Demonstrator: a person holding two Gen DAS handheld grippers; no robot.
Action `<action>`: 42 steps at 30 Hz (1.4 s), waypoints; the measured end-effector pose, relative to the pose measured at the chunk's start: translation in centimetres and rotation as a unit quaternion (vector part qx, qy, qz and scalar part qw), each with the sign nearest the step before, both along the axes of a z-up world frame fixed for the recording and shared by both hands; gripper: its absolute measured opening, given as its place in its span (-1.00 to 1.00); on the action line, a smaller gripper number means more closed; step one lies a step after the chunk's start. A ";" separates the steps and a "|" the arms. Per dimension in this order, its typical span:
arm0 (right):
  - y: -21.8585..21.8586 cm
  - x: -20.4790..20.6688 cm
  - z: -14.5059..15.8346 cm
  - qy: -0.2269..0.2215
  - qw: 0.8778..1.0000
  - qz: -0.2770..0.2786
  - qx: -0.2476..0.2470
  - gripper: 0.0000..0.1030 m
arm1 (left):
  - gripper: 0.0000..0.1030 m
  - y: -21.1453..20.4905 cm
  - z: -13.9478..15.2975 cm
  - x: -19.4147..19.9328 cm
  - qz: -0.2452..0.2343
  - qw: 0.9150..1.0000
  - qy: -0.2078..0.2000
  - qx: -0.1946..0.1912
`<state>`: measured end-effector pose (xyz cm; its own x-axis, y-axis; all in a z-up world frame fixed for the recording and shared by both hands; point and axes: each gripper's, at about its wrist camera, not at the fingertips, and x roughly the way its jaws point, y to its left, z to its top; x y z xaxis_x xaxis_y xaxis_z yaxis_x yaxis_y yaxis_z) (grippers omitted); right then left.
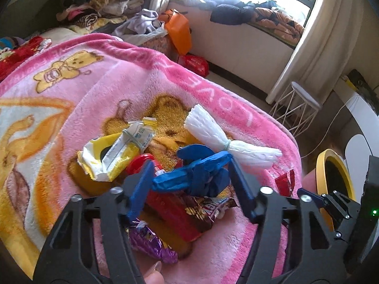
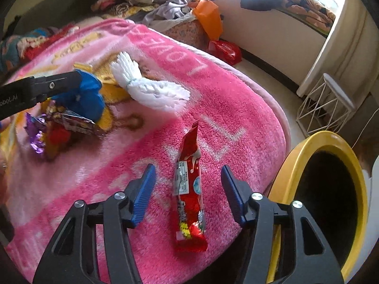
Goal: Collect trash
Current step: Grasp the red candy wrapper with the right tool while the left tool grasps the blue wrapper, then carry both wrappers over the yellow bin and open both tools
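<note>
Red wrapper (image 2: 189, 189) between spread right hand-held gripper (image 2: 188, 194) pads, bottom end cut off; left hand-held gripper (image 1: 189, 184) around blue wad (image 1: 196, 175), grip unclear

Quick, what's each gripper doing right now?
Left gripper: closing around the blue crumpled paper; grip cannot be told.
Right gripper: open, straddling the red wrapper.

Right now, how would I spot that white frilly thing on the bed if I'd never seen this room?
Look at the pink blanket with bears on the bed. Beyond the pile of wrappers lies the white plastic bundle, cinched in the middle by a rubber band so both ends fan out. It is the only all-white piece; its nearest neighbour is a crumpled blue glove.
</note>
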<state>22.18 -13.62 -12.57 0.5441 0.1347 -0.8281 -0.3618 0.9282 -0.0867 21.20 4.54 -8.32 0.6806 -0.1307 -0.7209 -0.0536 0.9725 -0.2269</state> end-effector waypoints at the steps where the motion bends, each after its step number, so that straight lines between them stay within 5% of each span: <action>1: 0.1 0.1 -0.1 0.000 1.000 0.001 -0.003 -0.02 | -0.15 0.0 -0.1 0.1 -0.001 1.000 0.001 0.000; 10: 0.9 0.4 -0.3 0.001 1.000 0.019 -0.011 -0.33 | -0.80 -0.6 0.0 -0.4 -0.011 1.000 -0.007 -0.013; 13: 1.0 0.9 -0.8 0.017 1.000 0.022 -0.004 -0.56 | -0.82 -0.7 0.3 -0.8 -0.012 1.000 -0.014 -0.013; 26: -2.1 -2.4 2.2 0.029 0.982 0.037 0.181 -0.64 | -0.86 -0.1 3.7 -3.6 -0.001 0.997 -0.066 -0.048; 42: -1.1 -6.4 6.1 -0.015 0.972 0.079 0.219 -0.64 | -0.88 -0.8 6.6 -7.3 -0.019 0.993 -0.103 -0.052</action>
